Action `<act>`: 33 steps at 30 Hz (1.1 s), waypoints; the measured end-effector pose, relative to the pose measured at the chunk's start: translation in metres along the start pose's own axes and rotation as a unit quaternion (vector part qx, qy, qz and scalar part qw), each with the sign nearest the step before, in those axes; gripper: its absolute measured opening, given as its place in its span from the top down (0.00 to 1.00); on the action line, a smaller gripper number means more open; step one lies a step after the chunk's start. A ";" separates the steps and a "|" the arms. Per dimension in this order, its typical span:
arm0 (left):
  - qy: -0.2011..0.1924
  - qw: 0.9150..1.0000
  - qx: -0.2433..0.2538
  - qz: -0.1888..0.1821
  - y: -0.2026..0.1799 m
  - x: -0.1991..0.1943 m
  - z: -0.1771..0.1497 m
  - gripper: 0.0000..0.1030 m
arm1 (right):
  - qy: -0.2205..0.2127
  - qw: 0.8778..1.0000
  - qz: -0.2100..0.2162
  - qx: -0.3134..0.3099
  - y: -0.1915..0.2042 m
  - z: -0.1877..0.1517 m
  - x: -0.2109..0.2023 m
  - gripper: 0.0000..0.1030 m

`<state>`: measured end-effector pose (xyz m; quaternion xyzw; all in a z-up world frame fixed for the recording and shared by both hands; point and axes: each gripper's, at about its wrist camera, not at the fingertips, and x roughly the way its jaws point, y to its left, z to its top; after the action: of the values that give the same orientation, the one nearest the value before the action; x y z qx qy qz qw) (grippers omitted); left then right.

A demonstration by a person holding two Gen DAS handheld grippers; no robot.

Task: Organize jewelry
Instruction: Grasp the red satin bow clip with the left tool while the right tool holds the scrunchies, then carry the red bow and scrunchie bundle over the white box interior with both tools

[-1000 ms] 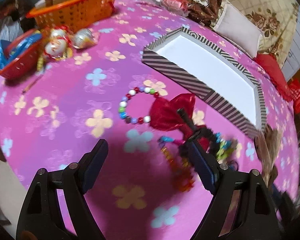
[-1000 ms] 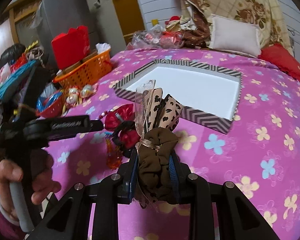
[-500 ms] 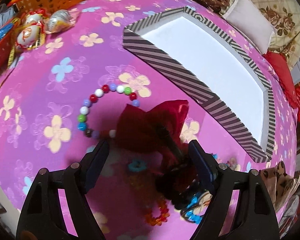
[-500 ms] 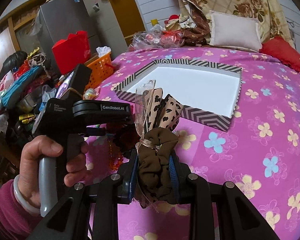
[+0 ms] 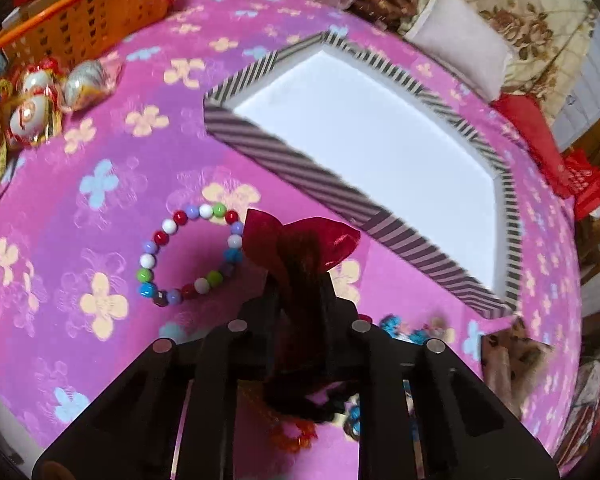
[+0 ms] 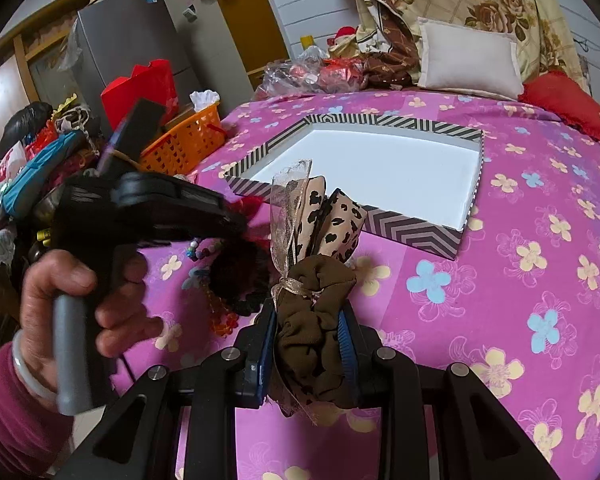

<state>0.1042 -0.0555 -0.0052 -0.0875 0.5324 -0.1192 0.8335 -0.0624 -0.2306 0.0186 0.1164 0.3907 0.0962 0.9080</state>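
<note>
Clamped between the closed fingers of the left tool (image 5: 300, 312), a dark red bow scrunchie (image 5: 300, 240) sticks forward, its satin ears fanned out just past the fingertips and its dark elastic loop hanging back under the tool's body. Just left of and ahead of that tool lies a multicoloured bead bracelet (image 5: 188, 256), flat on the pink flowered bedspread (image 5: 100, 320), one bead tucked against the bow's left ear. Beneath the tool, an orange-red bead string (image 5: 292, 436) and some blue trinkets (image 5: 400, 328) lie on the spread, blurred.

The right tool (image 6: 306, 344) is likewise shut, gripping a brown scrunchie with leopard-print ears (image 6: 316, 280) and a sheer ribbon, held upright above the bedspread. To its left, the person's left hand (image 6: 80, 312) holds the other tool's grey handle.

Ahead of both tools sits a striped shallow box (image 5: 284, 156) with a white floor, resting on the bedspread and apart from the held pieces. Farther off to the left stand an orange basket (image 5: 84, 24) and foil-wrapped ornaments (image 5: 44, 96); beyond the box lie a white pillow (image 6: 468, 60) and a red cushion (image 6: 568, 108).
</note>
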 end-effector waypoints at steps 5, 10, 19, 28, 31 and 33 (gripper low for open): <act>-0.031 0.999 0.012 -0.008 0.001 -0.038 0.005 0.96 | -0.009 1.000 0.004 -0.005 0.004 0.002 -0.006 0.73; -0.050 0.998 0.025 -0.015 0.001 -0.065 0.007 0.96 | -0.015 1.000 0.006 -0.009 0.010 0.006 -0.009 0.73; -0.021 0.999 0.049 0.012 -0.006 -0.045 -0.001 0.82 | -0.009 1.000 0.008 -0.010 0.015 0.004 -0.008 0.73; 0.044 0.993 0.096 0.060 -0.029 0.016 -0.006 0.54 | -0.001 1.000 0.011 0.001 0.005 0.003 -0.003 0.73; 0.057 0.991 0.102 0.069 -0.032 0.031 -0.006 0.54 | -0.001 1.000 0.012 0.005 0.002 0.003 -0.003 0.73; 0.064 0.991 0.098 0.071 -0.030 0.038 -0.005 0.68 | -0.001 1.000 0.013 0.005 0.002 0.003 -0.004 0.73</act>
<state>0.1114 -0.0956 -0.0318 0.0404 0.5754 -0.1163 0.8085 -0.0632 -0.2301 0.0237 0.1260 0.3885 0.1055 0.9067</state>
